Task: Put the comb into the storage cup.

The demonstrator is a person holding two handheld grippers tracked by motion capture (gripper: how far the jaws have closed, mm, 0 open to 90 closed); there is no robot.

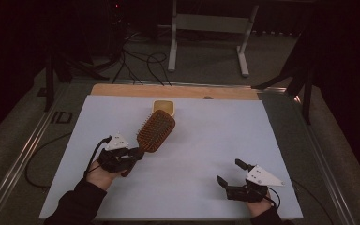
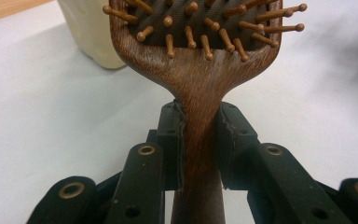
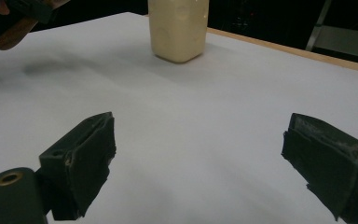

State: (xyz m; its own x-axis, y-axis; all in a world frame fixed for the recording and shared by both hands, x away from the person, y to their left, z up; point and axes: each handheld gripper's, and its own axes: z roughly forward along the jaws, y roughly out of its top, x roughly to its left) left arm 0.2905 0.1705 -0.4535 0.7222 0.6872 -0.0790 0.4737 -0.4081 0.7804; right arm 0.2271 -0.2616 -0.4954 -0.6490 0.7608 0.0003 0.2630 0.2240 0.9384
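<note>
At the table's left, our left gripper (image 2: 200,135) clamps the brown wooden paddle hairbrush (image 1: 155,130) by its handle; keeping it level, we steer toward the cream plastic cup (image 1: 164,107), right gripper (image 1: 232,174) wide, empty.

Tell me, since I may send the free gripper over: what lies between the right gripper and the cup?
Nothing. In the right gripper view, bare white sheet runs from the open right gripper to the cup.

High view overhead, facing forward; both gripper views low, close, share cream container (image 3: 178,29).
</note>
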